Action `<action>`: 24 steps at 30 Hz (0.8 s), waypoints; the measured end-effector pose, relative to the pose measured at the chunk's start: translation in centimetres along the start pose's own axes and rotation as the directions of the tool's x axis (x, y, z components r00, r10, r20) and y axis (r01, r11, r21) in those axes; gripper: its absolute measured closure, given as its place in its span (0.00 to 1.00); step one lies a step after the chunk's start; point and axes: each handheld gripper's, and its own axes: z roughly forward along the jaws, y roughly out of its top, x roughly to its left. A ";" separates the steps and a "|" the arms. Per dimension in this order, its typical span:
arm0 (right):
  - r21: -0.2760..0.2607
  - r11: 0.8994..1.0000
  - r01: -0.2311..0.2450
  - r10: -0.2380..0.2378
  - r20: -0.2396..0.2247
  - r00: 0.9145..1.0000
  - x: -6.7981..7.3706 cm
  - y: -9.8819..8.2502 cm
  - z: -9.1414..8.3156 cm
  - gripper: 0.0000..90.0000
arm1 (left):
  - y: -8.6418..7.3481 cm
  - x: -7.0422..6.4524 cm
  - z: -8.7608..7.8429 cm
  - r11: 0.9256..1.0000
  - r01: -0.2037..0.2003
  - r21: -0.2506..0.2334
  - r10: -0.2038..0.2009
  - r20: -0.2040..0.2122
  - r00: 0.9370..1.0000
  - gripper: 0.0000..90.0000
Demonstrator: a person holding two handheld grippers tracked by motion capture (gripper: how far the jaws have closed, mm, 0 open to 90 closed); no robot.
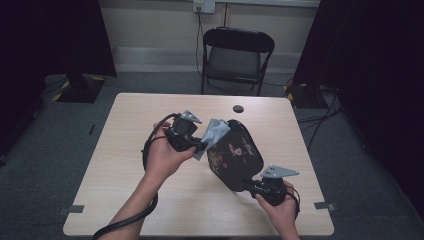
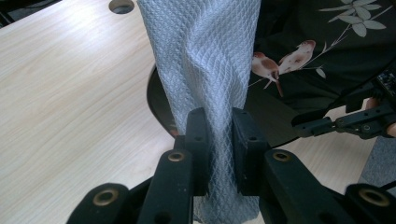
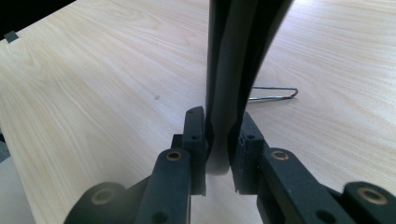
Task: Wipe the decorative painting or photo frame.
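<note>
Item: black tray (image 1: 235, 155), rim clamped in your right gripper (image 1: 251, 186). Grey cloth (image 1: 212, 134) pinched by left gripper (image 1: 199, 145); wipe steadily, apparently tilted off desk (image 1: 125, 150).

We see the high view dim overall, its corners and side curtains falling to near black; the table (image 1: 150, 165) is the brightest area, evenly lit from above, with only soft shadows under the hands; the frame is slightly soft and grainy. In the left gripper view the light is stronger; the grey cloth (image 2: 205, 70) is crisp in its weave, while the jaws at the bottom edge blur; the tray (image 2: 336, 51) reads dark with little glare. In the right gripper view the wood grain is sharp and bright; the tray's edge carries a pale sheen; the nearest jaw parts are out of focus.
</note>
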 end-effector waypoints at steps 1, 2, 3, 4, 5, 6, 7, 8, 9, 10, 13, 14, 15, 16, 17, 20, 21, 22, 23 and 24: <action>0.000 1.000 0.000 0.000 0.000 1.000 0.0 0.0 0.0 0.87 | 0.1 -0.1 0.2 1.000 -0.005 0.008 0.005 -0.002 1.000 0.88; 0.001 1.000 0.000 0.000 0.000 1.000 0.0 0.0 0.0 0.87 | 0.1 -0.2 0.4 1.000 -0.002 0.013 0.002 -0.002 1.000 0.88; 0.001 1.000 0.002 -0.002 -0.001 1.000 0.0 0.0 0.0 0.87 | 0.1 -0.2 0.6 1.000 -0.007 0.015 0.007 0.000 1.000 0.88; 0.001 1.000 0.002 -0.002 0.000 1.000 0.0 0.0 0.0 0.87 | 0.0 -0.2 0.7 1.000 -0.009 0.022 0.009 0.001 1.000 0.88; 0.001 1.000 0.003 -0.003 -0.001 1.000 0.0 0.0 0.0 0.87 | -0.1 -0.3 0.9 1.000 -0.006 0.020 0.005 0.002 1.000 0.88; 0.001 1.000 0.004 -0.004 -0.001 1.000 0.0 0.0 0.0 0.87 | -0.3 -0.3 1.1 1.000 -0.009 0.024 0.009 0.007 1.000 0.88; 0.001 1.000 0.004 -0.004 -0.001 1.000 0.0 0.0 0.0 0.87 | -0.4 -0.3 1.2 1.000 -0.004 0.024 0.004 0.009 1.000 0.88; 0.000 1.000 0.004 -0.004 -0.001 1.000 0.0 0.0 0.0 0.87 | -0.6 -0.3 1.4 1.000 -0.006 0.028 0.006 0.015 1.000 0.88; 0.000 1.000 0.004 -0.004 -0.001 1.000 0.0 0.0 0.0 0.87 | -0.7 -0.3 1.6 0.999 -0.008 0.034 0.007 0.019 1.000 0.88; 0.001 1.000 0.004 -0.004 0.000 1.000 0.0 0.0 0.0 0.87 | -0.9 -0.4 1.7 0.999 -0.008 0.037 0.008 0.016 1.000 0.88; 0.001 1.000 0.006 -0.006 0.002 1.000 0.1 0.0 0.0 0.87 | -1.5 -0.4 2.3 0.999 -0.005 0.049 0.004 0.023 1.000 0.88; 0.001 1.000 0.006 -0.006 0.002 1.000 0.1 0.0 0.0 0.87 | -1.7 -0.5 2.5 0.998 -0.007 0.056 0.005 0.023 1.000 0.88; 0.001 1.000 0.007 -0.007 0.002 1.000 0.1 0.0 0.0 0.87 | -2.0 -0.5 2.8 0.998 -0.006 0.063 0.004 0.024 1.000 0.88; 0.000 1.000 0.009 -0.009 0.002 1.000 0.1 0.0 0.0 0.87 | -2.3 -0.5 3.1 0.997 -0.004 0.073 0.002 0.027 1.000 0.88; 0.000 1.000 0.010 -0.010 0.002 1.000 0.1 0.0 0.0 0.87 | -2.6 -0.5 3.4 0.997 -0.004 0.076 0.002 0.028 1.000 0.88; 0.001 1.000 0.010 -0.010 0.003 1.000 0.1 0.0 0.0 0.87 | -3.3 -0.5 4.3 0.996 0.003 0.092 -0.006 0.035 0.999 0.88; 0.001 1.000 0.009 -0.009 0.003 1.000 0.1 0.0 0.0 0.87 | -3.5 -0.5 4.6 0.995 0.000 0.101 -0.005 0.042 0.999 0.88; 0.001 1.000 0.009 -0.009 0.003 1.000 0.1 0.0 0.0 0.87 | -3.8 -0.6 4.9 0.994 0.003 0.105 -0.007 0.038 0.999 0.88; 0.002 1.000 0.010 -0.010 0.003 1.000 0.1 0.0 0.0 0.87 | -4.0 -0.7 5.2 0.994 0.002 0.113 -0.007 0.039 0.999 0.88; 0.001 1.000 0.011 -0.011 0.003 1.000 0.1 0.0 0.0 0.87 | -4.2 -0.7 5.4 0.993 0.006 0.119 -0.010 0.039 0.999 0.88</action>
